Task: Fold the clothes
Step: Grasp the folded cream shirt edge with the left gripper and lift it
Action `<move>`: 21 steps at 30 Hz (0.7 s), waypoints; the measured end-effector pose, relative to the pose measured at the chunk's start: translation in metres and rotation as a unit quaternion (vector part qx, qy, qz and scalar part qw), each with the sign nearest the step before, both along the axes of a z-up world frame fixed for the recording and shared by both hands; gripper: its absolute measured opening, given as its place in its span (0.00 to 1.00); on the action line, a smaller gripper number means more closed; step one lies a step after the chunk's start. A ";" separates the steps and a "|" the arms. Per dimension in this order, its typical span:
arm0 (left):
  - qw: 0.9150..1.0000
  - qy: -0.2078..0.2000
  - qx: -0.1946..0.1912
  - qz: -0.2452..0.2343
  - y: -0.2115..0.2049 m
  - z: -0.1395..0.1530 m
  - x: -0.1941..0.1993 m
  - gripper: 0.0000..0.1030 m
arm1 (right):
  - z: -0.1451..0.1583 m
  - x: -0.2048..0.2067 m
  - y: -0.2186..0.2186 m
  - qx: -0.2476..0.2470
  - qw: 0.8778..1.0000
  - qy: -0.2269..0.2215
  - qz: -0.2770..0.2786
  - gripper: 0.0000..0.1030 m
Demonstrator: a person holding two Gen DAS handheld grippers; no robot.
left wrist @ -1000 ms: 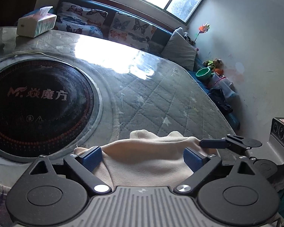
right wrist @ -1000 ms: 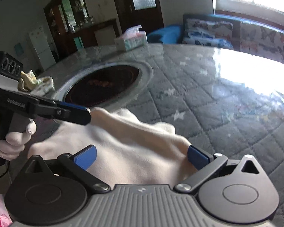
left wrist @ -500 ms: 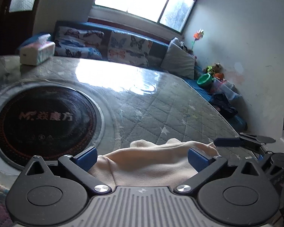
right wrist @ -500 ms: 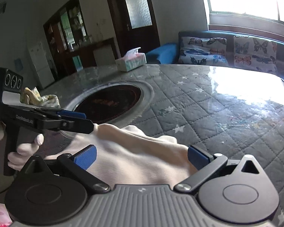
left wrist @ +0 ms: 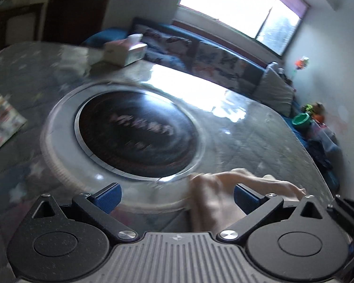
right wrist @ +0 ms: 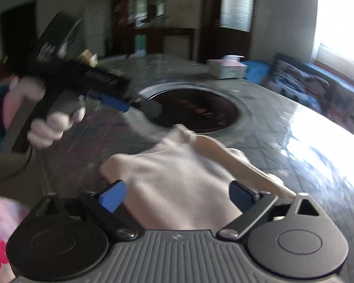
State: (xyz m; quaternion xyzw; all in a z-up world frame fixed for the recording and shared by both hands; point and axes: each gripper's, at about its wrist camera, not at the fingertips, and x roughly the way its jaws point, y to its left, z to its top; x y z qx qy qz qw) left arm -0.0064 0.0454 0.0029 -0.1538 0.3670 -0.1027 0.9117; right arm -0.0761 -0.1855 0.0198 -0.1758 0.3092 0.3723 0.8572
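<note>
Sunlight is pouring through a wide window (left wrist: pixel 236 7) and glaring off a round table (left wrist: pixel 259 136) covered in grey quilted, star-printed cloth, with a dark circular cooktop (left wrist: pixel 136 136) sitting in its centre. Behind the table a blue sofa (left wrist: pixel 200 49) with butterfly-print cushions is running along the wall, a tissue box (left wrist: pixel 127 52) is standing at the far rim, and dark wooden doors and cabinets are showing blurred in the right wrist view. A cream garment (right wrist: pixel 177 184) is lying bunched on the near part of the table, just beside the cooktop's rim. The left gripper (left wrist: pixel 177 197) is hanging with its blue pads spread wide, the garment's edge lying below its right pad and not pinched. The right gripper (right wrist: pixel 177 195) is closing its jaws from a wide spread, the garment lying between its fingers (right wrist: pixel 113 195) but not yet pressed. A white-gloved hand (right wrist: pixel 52 122) is gripping the left tool's handle.
</note>
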 end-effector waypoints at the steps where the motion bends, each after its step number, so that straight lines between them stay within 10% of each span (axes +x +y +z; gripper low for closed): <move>1: 1.000 0.002 -0.003 0.004 0.004 -0.001 -0.003 0.98 | -0.002 -0.004 0.009 -0.013 1.000 -0.005 0.015 0.85; 12: 0.994 0.046 -0.094 0.007 0.021 -0.012 -0.012 0.86 | -0.029 -0.025 0.087 -0.127 0.983 -0.049 0.120 0.38; 16: 0.990 0.058 -0.131 0.011 0.019 -0.014 -0.010 0.86 | -0.021 -0.021 0.084 -0.106 0.989 -0.045 0.097 0.12; 21: 0.978 0.081 -0.193 0.022 0.015 -0.018 -0.006 0.86 | 0.003 -0.008 0.063 -0.037 0.997 -0.022 0.057 0.08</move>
